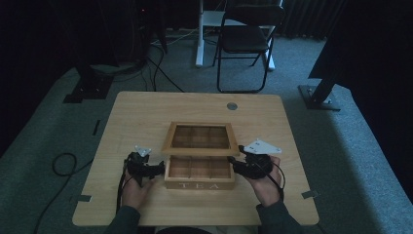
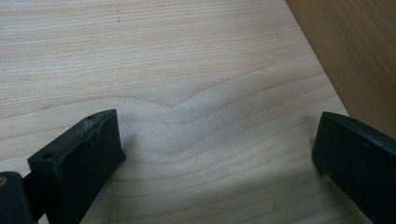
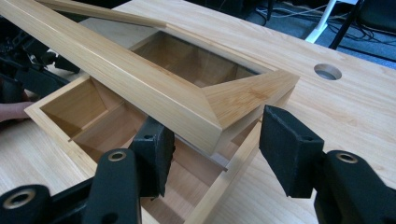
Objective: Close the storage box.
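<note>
A wooden tea box (image 1: 199, 179) marked TEA stands mid-table, its compartments bare. Its framed lid (image 1: 199, 138) is hinged at the back and part raised. My right gripper (image 1: 235, 165) sits at the box's right side. In the right gripper view, the right gripper (image 3: 217, 123) is shut on the lid's (image 3: 140, 79) front right corner, one jaw under the frame inside the box (image 3: 70, 107), the other outside. My left gripper (image 1: 158, 169) rests by the box's left side. In the left gripper view, the left gripper (image 2: 215, 140) is open over bare table, with the box wall (image 2: 355, 56) at the upper right.
The table (image 1: 146, 112) has a round cable hole (image 1: 232, 106) behind the box. A black folding chair (image 1: 246, 39) stands on the carpet beyond the table. A cable loop (image 1: 63, 163) lies on the floor at the left, and dark stand feet (image 1: 319, 95) flank the table.
</note>
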### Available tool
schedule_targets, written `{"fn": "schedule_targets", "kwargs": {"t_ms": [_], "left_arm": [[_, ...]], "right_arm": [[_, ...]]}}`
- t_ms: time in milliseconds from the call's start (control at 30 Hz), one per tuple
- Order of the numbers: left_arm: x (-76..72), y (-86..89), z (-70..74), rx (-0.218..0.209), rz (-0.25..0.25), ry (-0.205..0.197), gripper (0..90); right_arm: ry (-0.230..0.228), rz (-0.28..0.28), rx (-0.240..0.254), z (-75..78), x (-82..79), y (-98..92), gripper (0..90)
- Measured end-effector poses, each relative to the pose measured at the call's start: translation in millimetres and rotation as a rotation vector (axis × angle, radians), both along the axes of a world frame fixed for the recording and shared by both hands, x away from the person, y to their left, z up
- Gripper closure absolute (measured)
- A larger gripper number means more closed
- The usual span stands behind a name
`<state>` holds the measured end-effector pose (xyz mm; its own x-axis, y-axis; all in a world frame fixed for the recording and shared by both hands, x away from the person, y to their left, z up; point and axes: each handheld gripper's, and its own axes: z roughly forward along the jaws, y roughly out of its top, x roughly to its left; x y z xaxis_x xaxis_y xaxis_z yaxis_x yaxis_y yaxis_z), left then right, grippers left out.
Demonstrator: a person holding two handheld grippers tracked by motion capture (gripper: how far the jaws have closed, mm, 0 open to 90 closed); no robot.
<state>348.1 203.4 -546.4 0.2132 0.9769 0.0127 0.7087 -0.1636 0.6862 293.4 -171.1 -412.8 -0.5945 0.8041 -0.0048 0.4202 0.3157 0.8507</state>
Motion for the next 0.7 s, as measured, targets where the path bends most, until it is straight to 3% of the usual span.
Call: {"fn": "schedule_targets", "kwargs": {"t_ms": [700], "left_arm": [[-0.1,0.0,0.0,0.001,0.000,0.001,1.6]], "right_arm": [[0.019,0.004,-0.009,-20.6,-9.9,-0.3,44.5]]}}
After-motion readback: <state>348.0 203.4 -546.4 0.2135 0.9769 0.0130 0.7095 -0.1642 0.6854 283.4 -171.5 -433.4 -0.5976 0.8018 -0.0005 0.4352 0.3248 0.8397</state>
